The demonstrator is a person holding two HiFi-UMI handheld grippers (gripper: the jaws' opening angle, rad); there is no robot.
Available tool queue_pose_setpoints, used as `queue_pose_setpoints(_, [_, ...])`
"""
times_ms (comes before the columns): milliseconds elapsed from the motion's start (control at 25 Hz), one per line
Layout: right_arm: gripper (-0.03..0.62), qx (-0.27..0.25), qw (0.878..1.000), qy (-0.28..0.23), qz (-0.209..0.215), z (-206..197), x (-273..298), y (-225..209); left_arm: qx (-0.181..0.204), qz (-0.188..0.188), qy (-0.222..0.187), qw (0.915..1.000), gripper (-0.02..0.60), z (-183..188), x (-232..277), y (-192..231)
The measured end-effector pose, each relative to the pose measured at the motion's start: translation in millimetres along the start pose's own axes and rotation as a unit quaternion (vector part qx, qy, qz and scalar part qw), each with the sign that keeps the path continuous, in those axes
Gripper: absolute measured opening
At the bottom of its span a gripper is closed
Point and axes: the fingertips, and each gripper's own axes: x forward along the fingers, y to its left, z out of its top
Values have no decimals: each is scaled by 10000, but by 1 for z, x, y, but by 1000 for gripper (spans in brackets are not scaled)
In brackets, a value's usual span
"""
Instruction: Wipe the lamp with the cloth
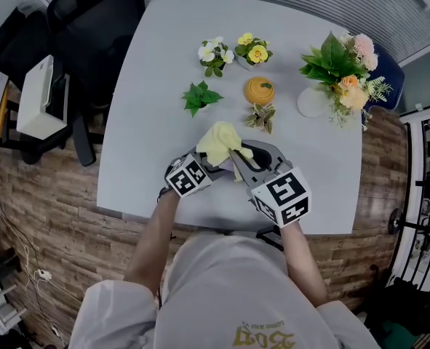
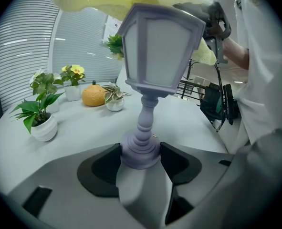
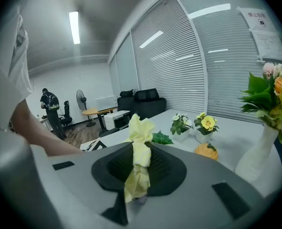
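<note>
Lamp (image 2: 158, 49) sits clamped by its base in the left hand-held gripper (image 2: 140, 157) while the right hand-held gripper (image 3: 138, 170) pinches the yellow cloth (image 3: 141, 130), bunched over the lamp's top above the left jaws, so I'd hold steady and drag lightly down each side.

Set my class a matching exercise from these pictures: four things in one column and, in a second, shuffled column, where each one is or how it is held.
Column A
1. lamp
2. cloth
3. orange pumpkin ornament
4. white vase

Column B
a. pinched in the right claw
b. holds the bouquet, at the right of the head view
c. base gripped by the left claw
d. stands free on the table, next to the yellow-flowered pot

Pairs: 1-c, 2-a, 3-d, 4-b
</note>
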Motion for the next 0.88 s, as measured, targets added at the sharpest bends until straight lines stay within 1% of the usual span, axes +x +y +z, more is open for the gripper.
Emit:
queue_pose_setpoints(360, [64, -165, 9998, 8, 148, -1, -7, 12, 5, 5, 96, 10000, 265, -2, -2, -1])
queue_pose_setpoints(440, [64, -181, 9997, 13, 179, -3, -9, 13, 14, 16, 60, 10000, 265, -1, -2, 0])
queue_pose_setpoints(680, [64, -255, 9992, 92, 283, -12, -14, 21, 11, 13, 36, 10000, 265, -1, -1, -1])
queue_pose_setpoints(880, [64, -256, 9989, 180, 353, -23, -16, 26, -43, 19, 145, 9999, 265, -5, -2, -2])
